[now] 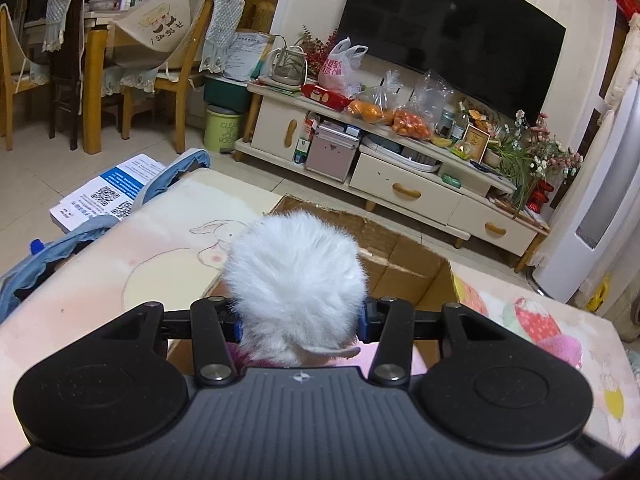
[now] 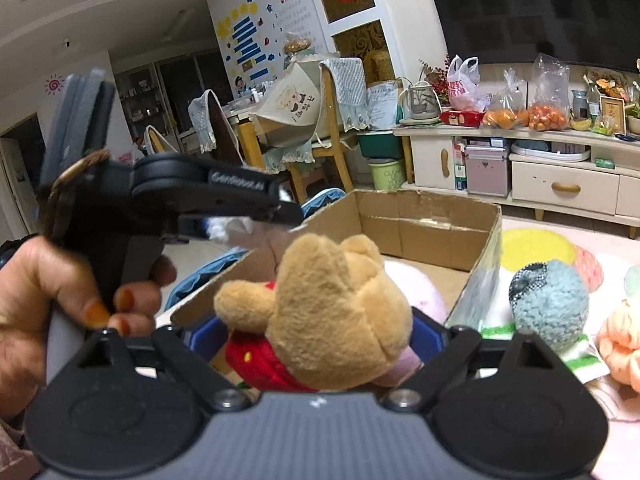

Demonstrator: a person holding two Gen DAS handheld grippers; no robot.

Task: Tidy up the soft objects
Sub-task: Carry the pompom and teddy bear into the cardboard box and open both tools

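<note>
A white fluffy toy (image 1: 294,280) sits between the blue pads of my left gripper (image 1: 301,322), which is shut on it above an open cardboard box (image 1: 404,258). In the right wrist view a tan teddy bear in a red shirt (image 2: 332,312) fills the wide jaws of my right gripper (image 2: 316,336); both blue pads touch it, over the near edge of the same box (image 2: 424,204). The left gripper (image 2: 276,210), held by a hand (image 2: 52,292), hangs at the box's left side with white fluff under it. Something pink and soft (image 2: 420,292) lies inside the box.
On the patterned mat (image 1: 120,280) right of the box lie a blue-grey woolly toy (image 2: 552,308) and a peach toy (image 2: 624,348). Blue cloth (image 1: 52,256) and a booklet (image 1: 104,192) lie at the mat's left edge. A loaded TV stand (image 1: 404,188) runs along the far wall.
</note>
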